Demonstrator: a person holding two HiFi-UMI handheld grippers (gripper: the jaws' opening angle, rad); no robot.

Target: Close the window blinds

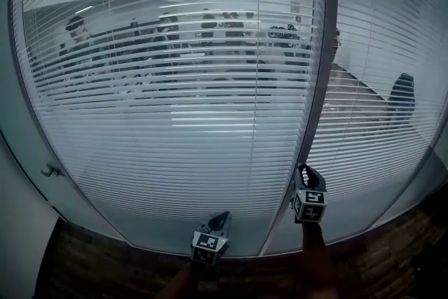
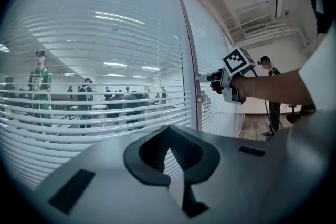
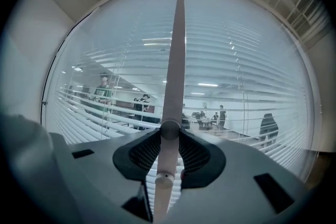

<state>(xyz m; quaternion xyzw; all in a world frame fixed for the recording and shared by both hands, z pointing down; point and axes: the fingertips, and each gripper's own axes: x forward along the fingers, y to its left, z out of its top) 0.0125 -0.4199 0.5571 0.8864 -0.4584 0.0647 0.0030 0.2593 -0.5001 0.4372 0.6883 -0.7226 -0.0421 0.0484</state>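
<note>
Right gripper view: right gripper [image 3: 169, 132] clenched on tilt wand [image 3: 176, 55], running from 6 to 12 o'clock across half-open blinds [image 3: 247, 65]. Left gripper [image 2: 169, 150] closed, empty, blinds at 10 o'clock.

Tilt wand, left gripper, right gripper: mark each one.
tilt wand [image 3: 176, 60], right gripper view, on its shaft above the jaws.
left gripper [image 1: 222, 216], head view, at its jaw tips.
right gripper [image 1: 306, 170], head view, at its jaw tips.
</note>
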